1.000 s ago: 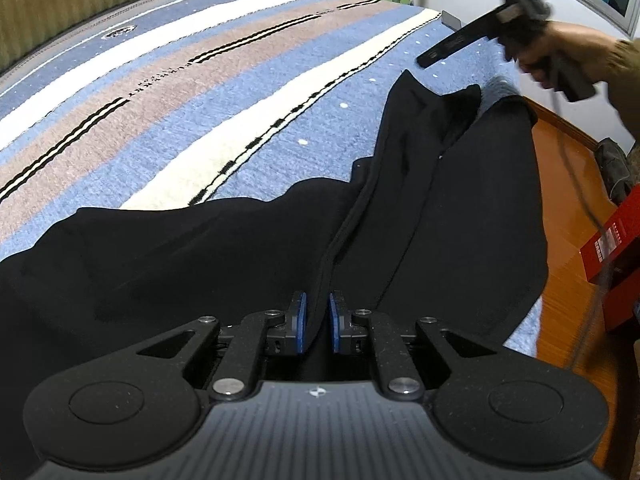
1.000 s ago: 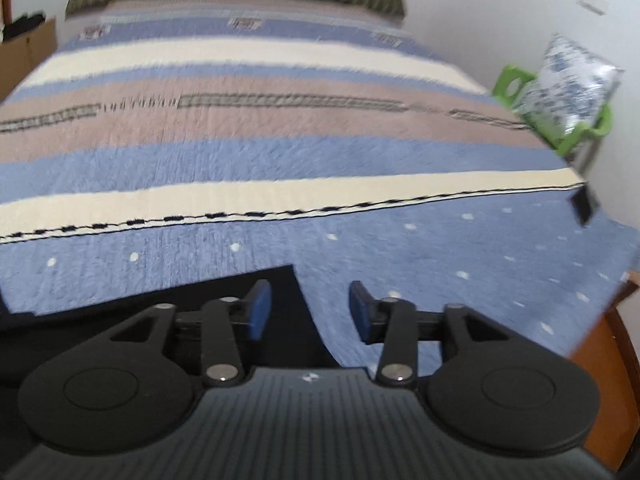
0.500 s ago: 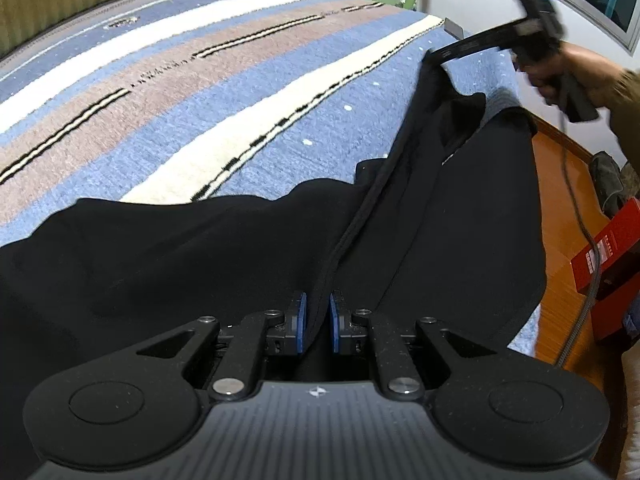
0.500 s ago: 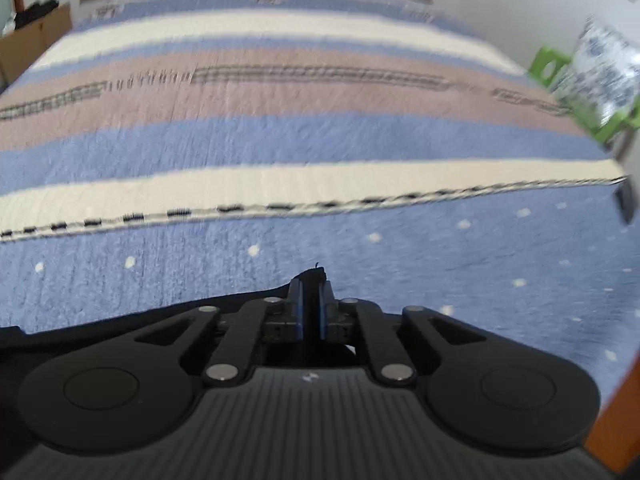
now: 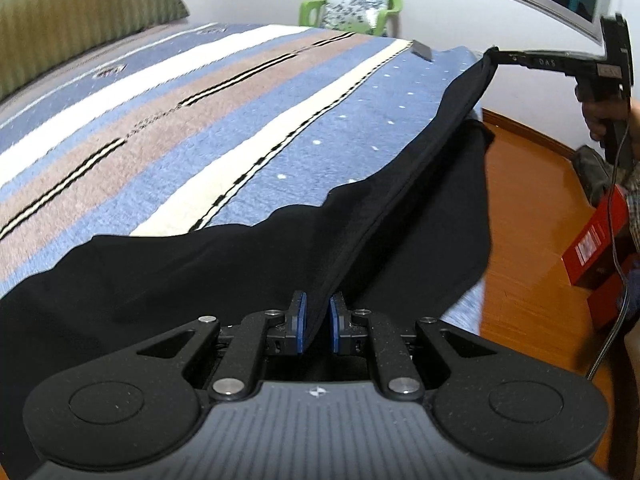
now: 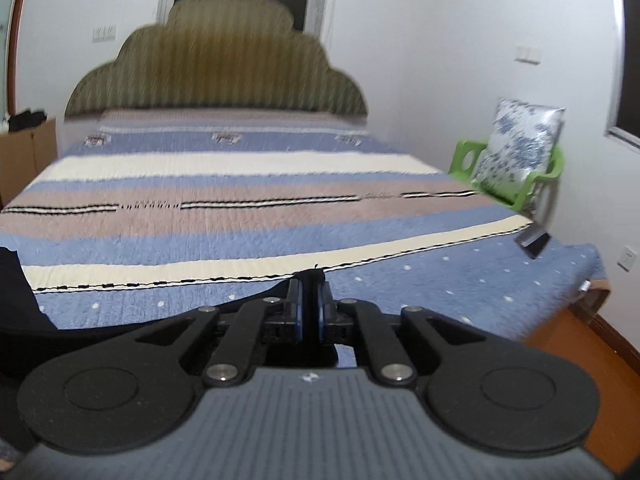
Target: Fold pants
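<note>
We see the black pants (image 5: 224,264) stretched between our two claws above the striped bed cover (image 5: 192,120). From the left wrist view, the left claw (image 5: 318,322) has its blue pads (image 5: 301,320) drawn in on a fold of the dark cloth, pinching it, and a seamed edge of the fabric runs taut from there up and away to the right claw (image 5: 494,54), which grips the far end of that edge at its tip, raised off the cover. Below this raised line one part of the pants hangs down past the edge of the bed towards the wooden floor (image 5: 528,216), while the rest spreads left, low over the blue part of the cover. In the right wrist view, the right claw (image 6: 309,314) is pressed together with a thin strip of black cloth between its pads, a small tuft of it showing just above the tips; more of the pants (image 6: 16,300) shows dark at the left edge of that view. This view is somewhat blurred, so we can only say the grip seems to hold the very edge of the fabric. Beyond the bed stand the scalloped olive headboard (image 6: 216,64) and a green chair (image 6: 520,184) carrying a blue-patterned pillow (image 6: 520,148). A red box (image 5: 596,248) lies on the floor at the right, near the hand holding the right claw.
</note>
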Motion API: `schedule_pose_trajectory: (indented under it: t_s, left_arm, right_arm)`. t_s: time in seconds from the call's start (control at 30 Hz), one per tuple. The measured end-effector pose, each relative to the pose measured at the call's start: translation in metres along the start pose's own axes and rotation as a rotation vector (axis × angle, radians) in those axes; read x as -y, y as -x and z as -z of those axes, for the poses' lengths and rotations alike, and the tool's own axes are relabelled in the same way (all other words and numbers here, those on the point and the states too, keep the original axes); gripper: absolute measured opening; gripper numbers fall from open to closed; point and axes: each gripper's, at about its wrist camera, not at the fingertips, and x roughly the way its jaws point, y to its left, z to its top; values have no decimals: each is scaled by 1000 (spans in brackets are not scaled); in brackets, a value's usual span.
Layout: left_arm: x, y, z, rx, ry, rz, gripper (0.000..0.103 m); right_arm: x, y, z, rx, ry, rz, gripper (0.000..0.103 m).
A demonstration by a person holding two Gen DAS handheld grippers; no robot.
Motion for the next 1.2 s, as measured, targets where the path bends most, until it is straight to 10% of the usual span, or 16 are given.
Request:
schedule_pose_trajectory:
  t_s: [0.47, 0.53, 0.6, 0.67, 0.97, 1.2]
  left_arm:
    - [27, 8, 16, 8, -147, 15, 12]
    - [25, 7, 15, 5, -135, 12, 12]
    - [24, 6, 15, -2, -131, 13, 12]
    - [25, 6, 14, -2, -138, 8, 12]
    - [28, 6, 15, 0, -137, 1, 12]
    - [30, 5, 15, 0, -142, -11, 12]
  right_arm:
    - [40, 55, 130, 81, -355, 161, 2]
    - [39, 47, 146, 69, -450, 123, 12]
    - [37, 38, 159, 95, -591, 32, 54]
    - [34, 30, 170, 154, -700, 9, 74]
    - [42, -25, 251, 304, -1410, -248, 75]
    - [35, -63, 260, 345, -1553, -346, 42]
